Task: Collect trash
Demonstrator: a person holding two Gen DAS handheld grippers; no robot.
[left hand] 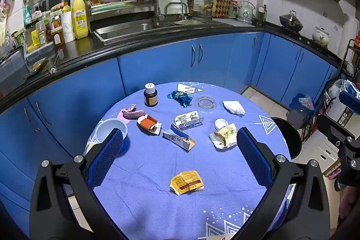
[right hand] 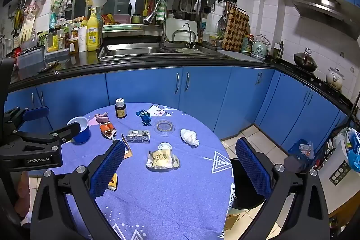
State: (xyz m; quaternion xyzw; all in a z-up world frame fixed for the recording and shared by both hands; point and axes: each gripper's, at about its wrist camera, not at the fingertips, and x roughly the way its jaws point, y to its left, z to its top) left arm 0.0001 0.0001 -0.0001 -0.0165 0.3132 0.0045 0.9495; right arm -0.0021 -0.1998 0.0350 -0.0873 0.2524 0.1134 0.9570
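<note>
Trash lies scattered on a round table with a blue cloth [left hand: 157, 206]. A crumpled yellow wrapper [left hand: 186, 182] lies nearest, between my left gripper's fingers; that gripper [left hand: 180, 150] is open above the table. Further off lie a torn blue-white carton [left hand: 178, 140], an orange box [left hand: 148, 124], a silver blister pack [left hand: 189, 120], a blue foil wrapper [left hand: 180, 97], a pale yellow wrapper [left hand: 223, 135] [right hand: 162, 160] and a white tissue wad [left hand: 234, 107] [right hand: 190, 136]. My right gripper [right hand: 180, 161] is open and empty above the table's right part.
A brown bottle [left hand: 150, 95], a blue-and-white bowl [left hand: 111, 131], a clear round lid [left hand: 206, 102] and a white cap [left hand: 220, 123] also stand on the table. A black bin [right hand: 245, 183] stands by the table's right edge. Blue cabinets [left hand: 157, 69] run behind.
</note>
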